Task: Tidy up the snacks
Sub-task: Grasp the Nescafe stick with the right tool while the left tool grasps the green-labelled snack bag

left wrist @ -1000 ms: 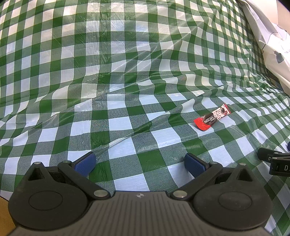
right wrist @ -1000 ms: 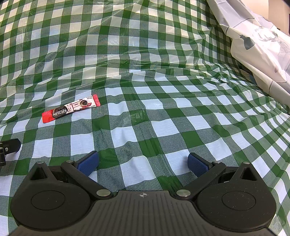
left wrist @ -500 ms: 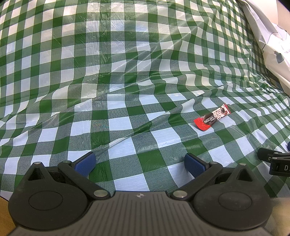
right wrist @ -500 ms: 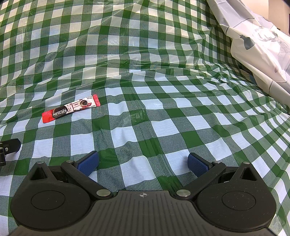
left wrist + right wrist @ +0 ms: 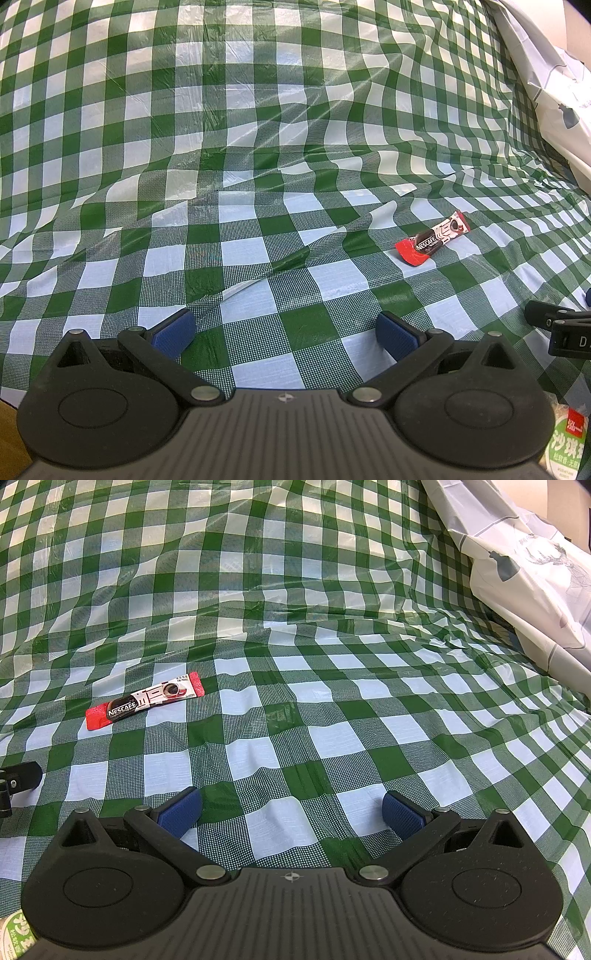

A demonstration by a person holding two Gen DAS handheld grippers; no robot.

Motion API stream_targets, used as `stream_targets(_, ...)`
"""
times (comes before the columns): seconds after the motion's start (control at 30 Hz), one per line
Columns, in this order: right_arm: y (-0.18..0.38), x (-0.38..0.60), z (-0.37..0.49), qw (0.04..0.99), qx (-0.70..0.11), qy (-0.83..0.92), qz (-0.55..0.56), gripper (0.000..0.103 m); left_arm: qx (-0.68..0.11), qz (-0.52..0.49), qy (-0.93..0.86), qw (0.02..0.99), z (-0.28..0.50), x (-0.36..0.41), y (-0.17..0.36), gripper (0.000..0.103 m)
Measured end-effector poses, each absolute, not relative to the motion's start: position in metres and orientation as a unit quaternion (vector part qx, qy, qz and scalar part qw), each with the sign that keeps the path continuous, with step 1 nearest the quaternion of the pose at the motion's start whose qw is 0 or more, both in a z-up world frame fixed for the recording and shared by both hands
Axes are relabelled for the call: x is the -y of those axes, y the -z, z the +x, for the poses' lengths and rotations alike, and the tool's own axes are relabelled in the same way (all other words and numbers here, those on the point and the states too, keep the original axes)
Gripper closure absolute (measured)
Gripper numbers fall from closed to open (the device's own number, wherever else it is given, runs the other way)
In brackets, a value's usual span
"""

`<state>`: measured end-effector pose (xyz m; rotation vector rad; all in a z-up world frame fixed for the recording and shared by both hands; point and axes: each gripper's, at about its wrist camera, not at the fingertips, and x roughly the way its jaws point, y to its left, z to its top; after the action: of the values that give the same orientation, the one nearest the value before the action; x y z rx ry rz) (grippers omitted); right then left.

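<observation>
Our left tongs and right tongs both stand wide apart, gripping nothing, low over the green checked tablecloth. The Nescafé sachet lies flat between them, ahead-right of the left, ahead-left of the right.

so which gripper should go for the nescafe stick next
Probably the right gripper: both are open and empty, but the Nescafe stick lies broadside ahead of it; from the left gripper it looks more end-on.
</observation>
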<state>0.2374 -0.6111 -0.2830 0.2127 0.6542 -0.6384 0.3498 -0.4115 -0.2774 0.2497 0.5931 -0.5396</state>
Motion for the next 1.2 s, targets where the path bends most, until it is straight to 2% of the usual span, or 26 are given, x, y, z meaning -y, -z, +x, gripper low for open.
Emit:
stream_targets(0.13, 0.282, 0.612, 0.241, 0.890, -0.320, 0.307, 0.102, 0.000, -0.311, 0.112, 0.249, 0.910, 0.353, 0.413, 0.274, 0.000)
stream_targets(0.27, 0.274, 0.630, 0.228, 0.902, -0.347, 0.239, 0.099, 0.000, -0.456, 0.128, 0.237, 0.848, 0.371, 0.436, 0.243, 0.000)
stream_targets(0.3, 0.272, 0.637, 0.222, 0.901, -0.355, 0.227, 0.101, 0.000, -0.472, 0.118, 0.266, 0.832, 0.369, 0.436, 0.232, 0.000)
stream_targets(0.37, 0.269, 0.651, 0.212, 0.900, -0.368, 0.210, 0.106, 0.000, -0.443, 0.119, 0.323, 0.828, 0.350, 0.433, 0.207, 0.000)
stream_targets(0.47, 0.266, 0.666, 0.202, 0.896, -0.385, 0.191, 0.110, 0.000, -0.400, 0.200, 0.408, 0.796, 0.310, 0.445, 0.187, 0.000)
stream_targets(0.67, 0.249, 0.672, 0.222, 0.913, -0.387, 0.111, 0.071, 0.000, -0.446, 0.326, 0.438, 0.710, 0.270, 0.477, 0.240, 0.000)
stream_targets(0.83, 0.246, 0.646, 0.295, 0.902, -0.425, -0.019, -0.070, 0.000, -0.484, 0.262, 0.414, 0.725, 0.301, 0.467, 0.250, 0.004)
stream_targets(0.9, 0.250, 0.634, 0.321, 0.897, -0.424, -0.047, -0.114, 0.000, -0.491, 0.253, 0.410, 0.725, 0.311, 0.464, 0.249, 0.009)
stream_targets(1.0, 0.250, 0.632, 0.353, 0.904, -0.406, -0.086, -0.103, 0.000, -0.485, 0.255, 0.402, 0.733, 0.318, 0.461, 0.246, 0.028)
stream_targets(1.03, 0.250, 0.634, 0.364, 0.903, -0.410, -0.086, -0.090, 0.000, -0.485, 0.253, 0.399, 0.736, 0.321, 0.459, 0.244, 0.041)
stream_targets(1.07, 0.250, 0.636, 0.374, 0.901, -0.417, -0.089, -0.075, 0.000, -0.485, 0.246, 0.398, 0.739, 0.324, 0.457, 0.242, 0.058)
stream_targets(1.13, 0.252, 0.643, 0.387, 0.899, -0.425, -0.096, -0.041, 0.000, -0.500, 0.221, 0.394, 0.739, 0.330, 0.452, 0.240, 0.063)
stream_targets(1.2, 0.253, 0.642, 0.389, 0.900, -0.421, -0.100, -0.052, 0.003, -0.517, 0.190, 0.389, 0.738, 0.337, 0.441, 0.236, 0.063)
